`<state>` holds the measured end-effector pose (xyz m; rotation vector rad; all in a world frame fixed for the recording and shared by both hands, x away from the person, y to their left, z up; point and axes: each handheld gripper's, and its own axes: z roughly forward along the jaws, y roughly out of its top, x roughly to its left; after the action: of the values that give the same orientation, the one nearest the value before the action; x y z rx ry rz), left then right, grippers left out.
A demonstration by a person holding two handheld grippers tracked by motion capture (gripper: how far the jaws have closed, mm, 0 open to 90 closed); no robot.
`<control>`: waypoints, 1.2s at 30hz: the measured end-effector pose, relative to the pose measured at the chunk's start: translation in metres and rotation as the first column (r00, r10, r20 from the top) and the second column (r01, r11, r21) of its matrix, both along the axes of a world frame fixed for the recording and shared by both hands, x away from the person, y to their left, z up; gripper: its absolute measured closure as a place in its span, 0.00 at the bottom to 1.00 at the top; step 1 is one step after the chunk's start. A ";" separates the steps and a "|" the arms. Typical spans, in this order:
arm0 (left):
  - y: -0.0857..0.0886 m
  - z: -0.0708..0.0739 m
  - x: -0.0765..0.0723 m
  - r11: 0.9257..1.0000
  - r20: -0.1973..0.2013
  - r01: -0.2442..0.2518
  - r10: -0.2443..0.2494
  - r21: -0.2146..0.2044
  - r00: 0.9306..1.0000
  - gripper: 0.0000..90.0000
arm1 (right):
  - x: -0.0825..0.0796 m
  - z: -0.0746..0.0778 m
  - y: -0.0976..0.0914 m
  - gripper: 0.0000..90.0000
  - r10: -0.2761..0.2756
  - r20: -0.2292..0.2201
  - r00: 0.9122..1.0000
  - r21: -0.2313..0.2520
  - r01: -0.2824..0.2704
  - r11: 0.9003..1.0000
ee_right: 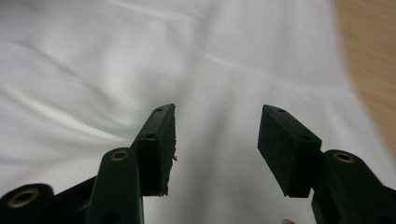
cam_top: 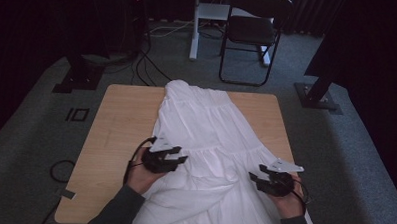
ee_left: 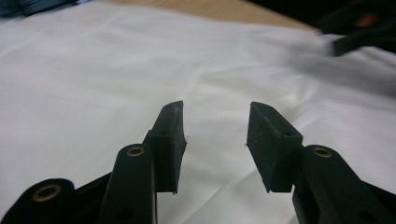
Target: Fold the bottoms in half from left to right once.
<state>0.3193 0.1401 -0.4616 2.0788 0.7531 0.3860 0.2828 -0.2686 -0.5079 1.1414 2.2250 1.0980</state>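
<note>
A white tiered garment (cam_top: pixel 205 142) lies spread lengthwise on the wooden table (cam_top: pixel 116 124), its wide end hanging over the near edge. My left gripper (cam_top: pixel 181 159) hovers over the garment's left side and points right. In the left gripper view its jaws (ee_left: pixel 215 112) stand open above smooth white cloth (ee_left: pixel 116 84), with nothing between them. My right gripper (cam_top: pixel 253 177) sits over the garment's right side near the front and points left. Seen from the right gripper view, those jaws (ee_right: pixel 217 114) are open too, with wrinkled cloth (ee_right: pixel 93 70) beneath. The right gripper (ee_left: pixel 359 32) shows blurred at the top right of the left gripper view.
Bare wood lies to the left of the garment and in a strip along its right (cam_top: pixel 278 125). Beyond the table stand a black folding chair (cam_top: pixel 252 29), a white desk leg (cam_top: pixel 194 37) and two dark stand bases (cam_top: pixel 77 80) (cam_top: pixel 317 98). Cables (cam_top: pixel 143 65) run across the grey carpet.
</note>
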 end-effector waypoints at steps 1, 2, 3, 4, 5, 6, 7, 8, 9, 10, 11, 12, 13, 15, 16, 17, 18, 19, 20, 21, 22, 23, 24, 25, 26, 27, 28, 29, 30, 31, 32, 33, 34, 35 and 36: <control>0.009 -0.003 0.000 1.000 0.000 -0.027 0.027 0.012 1.000 0.62 | -0.001 0.003 0.012 0.51 0.047 0.002 0.999 0.012 -0.047 0.999; 0.024 -0.008 -0.001 0.998 -0.007 -0.064 0.064 0.023 0.998 0.62 | -0.002 0.005 0.019 0.51 0.074 0.000 0.997 0.018 -0.074 0.997; 0.032 -0.011 -0.002 0.996 -0.014 -0.086 0.086 0.026 0.996 0.62 | -0.002 0.006 0.031 0.50 0.117 -0.001 0.993 0.020 -0.117 0.993; 0.044 -0.017 -0.003 0.992 -0.020 -0.122 0.123 0.039 0.992 0.61 | -0.002 0.006 0.038 0.49 0.140 0.000 0.990 0.021 -0.140 0.990; 0.044 -0.017 -0.003 0.992 -0.020 -0.122 0.123 0.039 0.992 0.60 | -0.002 0.006 0.038 0.49 0.140 0.000 0.990 0.021 -0.140 0.990; 0.062 -0.029 -0.004 0.983 -0.045 -0.176 0.178 0.054 0.983 0.60 | -0.002 0.005 0.047 0.48 0.181 -0.002 0.984 0.020 -0.181 0.983; 0.068 -0.035 -0.005 0.979 -0.054 -0.195 0.199 0.063 0.979 0.59 | 0.000 0.002 0.063 0.48 0.226 -0.022 0.974 0.018 -0.226 0.974; 0.072 -0.039 -0.005 0.976 -0.065 -0.205 0.210 0.073 0.976 0.59 | 0.002 0.000 0.068 0.47 0.239 -0.029 0.971 0.015 -0.239 0.971; 0.075 -0.044 -0.006 0.975 -0.076 -0.207 0.213 0.076 0.974 0.58 | 0.004 -0.002 0.073 0.47 0.252 -0.037 0.967 0.016 -0.251 0.968; 0.075 -0.047 -0.006 0.974 -0.080 -0.211 0.218 0.084 0.973 0.58 | 0.005 -0.004 0.078 0.47 0.267 -0.046 0.963 0.018 -0.266 0.964; 0.074 -0.050 -0.006 0.973 -0.083 -0.210 0.217 0.092 0.973 0.57 | 0.007 -0.006 0.082 0.46 0.280 -0.054 0.959 0.025 -0.279 0.960; 0.073 -0.052 -0.005 0.974 -0.087 -0.204 0.212 0.095 0.973 0.56 | 0.008 -0.009 0.085 0.46 0.292 -0.062 0.954 0.027 -0.291 0.956; 0.070 -0.054 -0.004 0.975 -0.090 -0.199 0.208 0.097 0.974 0.56 | 0.008 -0.011 0.088 0.47 0.300 -0.074 0.951 0.025 -0.299 0.954; 0.065 -0.056 -0.003 0.978 -0.094 -0.189 0.197 0.084 0.976 0.56 | 0.010 -0.018 0.092 0.50 0.309 -0.096 0.946 0.015 -0.309 0.951; 0.063 -0.056 -0.002 0.980 -0.098 -0.185 0.191 0.072 0.977 0.56 | 0.011 -0.021 0.093 0.60 0.315 -0.112 0.943 0.007 -0.316 0.949; 0.061 -0.057 -0.001 0.982 -0.102 -0.179 0.185 0.063 0.977 0.56 | 0.011 -0.024 0.092 0.75 0.329 -0.129 0.936 0.006 -0.331 0.944; 0.059 -0.058 -0.001 0.982 -0.103 -0.178 0.184 0.061 0.978 0.56 | 0.011 -0.025 0.090 0.84 0.341 -0.134 0.930 0.007 -0.343 0.939; 0.058 -0.058 -0.001 0.983 -0.103 -0.173 0.179 0.061 0.978 0.55 | 0.009 -0.024 0.087 0.92 0.345 -0.128 0.930 0.011 -0.346 0.938; 0.056 -0.058 0.000 0.984 -0.104 -0.170 0.175 0.059 0.979 0.55 | 0.007 -0.020 0.082 0.96 0.349 -0.116 0.930 0.025 -0.348 0.937; 0.055 -0.058 0.000 0.984 -0.108 -0.167 0.173 0.057 0.979 0.55 | 0.005 -0.016 0.076 0.97 0.353 -0.099 0.931 0.049 -0.349 0.936; 0.054 -0.058 0.000 0.985 -0.107 -0.165 0.170 0.057 0.980 0.55 | 0.003 -0.010 0.069 0.97 0.354 -0.082 0.932 0.066 -0.349 0.935; 0.053 -0.058 0.000 0.985 -0.106 -0.162 0.167 0.059 0.980 0.55 | 0.000 -0.005 0.061 0.98 0.354 -0.067 0.933 0.076 -0.349 0.934; 0.051 -0.057 0.001 0.985 -0.103 -0.158 0.164 0.061 0.981 0.54 | -0.003 0.001 0.053 0.98 0.346 -0.048 0.937 0.079 -0.342 0.936; 0.050 -0.056 0.001 0.986 -0.102 -0.154 0.160 0.061 0.982 0.54 | -0.007 0.007 0.045 0.98 0.337 -0.029 0.941 0.082 -0.334 0.939; 0.048 -0.055 0.001 0.987 -0.100 -0.149 0.155 0.062 0.983 0.54 | -0.012 0.013 0.036 0.98 0.328 -0.009 0.945 0.085 -0.326 0.941; 0.046 -0.054 0.000 0.988 -0.097 -0.143 0.148 0.064 0.984 0.54 | -0.016 0.019 0.027 0.98 0.315 0.014 0.949 0.084 -0.315 0.946; 0.044 -0.053 0.000 0.988 -0.093 -0.137 0.142 0.065 0.985 0.54 | -0.020 0.024 0.018 0.98 0.301 0.038 0.953 0.076 -0.303 0.950; 0.041 -0.053 0.000 0.990 -0.091 -0.129 0.134 0.065 0.987 0.54 | -0.025 0.031 0.009 0.98 0.283 0.061 0.957 0.067 -0.287 0.956; 0.041 -0.053 0.000 0.990 -0.091 -0.129 0.134 0.065 0.987 0.54 | -0.025 0.031 0.009 0.98 0.283 0.061 0.957 0.067 -0.287 0.956; 0.037 -0.052 0.001 0.990 -0.088 -0.120 0.126 0.071 0.988 0.54 | -0.028 0.038 0.000 0.98 0.265 0.086 0.960 0.064 -0.270 0.961; 0.033 -0.052 0.000 0.990 -0.078 -0.115 0.122 0.084 0.989 0.54 | -0.034 0.049 -0.015 0.98 0.231 0.138 0.963 0.072 -0.243 0.967; 0.032 -0.052 0.001 0.990 -0.078 -0.110 0.117 0.090 0.990 0.53 | -0.039 0.059 -0.031 0.98 0.198 0.187 0.962 0.093 -0.218 0.972; 0.030 -0.053 0.001 0.990 -0.080 -0.109 0.116 0.090 0.990 0.53 | -0.042 0.063 -0.039 0.98 0.178 0.213 0.961 0.101 -0.202 0.974; 0.029 -0.054 0.001 0.990 -0.082 -0.106 0.114 0.092 0.990 0.53 | -0.044 0.066 -0.046 0.98 0.153 0.231 0.961 0.111 -0.182 0.977; 0.028 -0.055 0.001 0.990 -0.081 -0.102 0.111 0.102 0.991 0.53 | -0.047 0.066 -0.056 0.98 0.128 0.237 0.963 0.119 -0.159 0.980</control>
<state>0.3207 0.1676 -0.5170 2.1636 0.9160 0.4011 0.2362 -0.3247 -0.4416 0.8644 2.1047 1.3862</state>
